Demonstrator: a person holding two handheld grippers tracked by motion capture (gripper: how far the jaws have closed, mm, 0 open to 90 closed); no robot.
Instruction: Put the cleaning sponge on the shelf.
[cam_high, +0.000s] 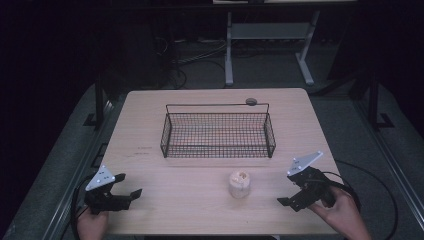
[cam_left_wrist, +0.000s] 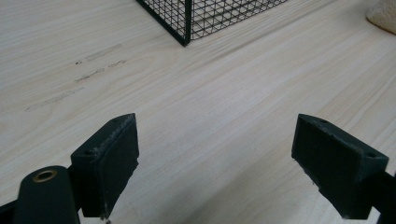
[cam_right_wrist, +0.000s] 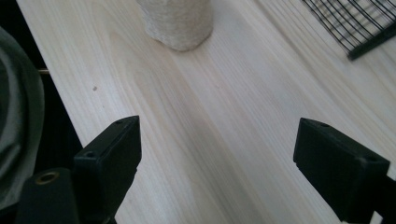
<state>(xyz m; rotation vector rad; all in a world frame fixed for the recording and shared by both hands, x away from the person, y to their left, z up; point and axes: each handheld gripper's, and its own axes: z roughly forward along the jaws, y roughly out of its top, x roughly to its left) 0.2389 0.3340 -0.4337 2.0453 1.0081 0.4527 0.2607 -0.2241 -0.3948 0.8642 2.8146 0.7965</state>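
Both the left gripper (cam_high: 131, 186) and the right gripper (cam_high: 286, 189) rest released and empty on the counter (cam_high: 165, 200), flanking the pale cup-like object (cam_high: 240, 184), probably to approach it before the wire basket (cam_high: 218, 135).

High overhead; gripper views low, sharing basket (cam_high: 218, 135).

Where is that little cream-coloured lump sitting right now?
In the high view the cream lump stands on the wooden table, just in front of the black wire basket and between the two grippers.

Black wire-grid basket (cam_high: 218, 135), cream object (cam_high: 240, 184), pale wood-grain table (cam_high: 190, 205)
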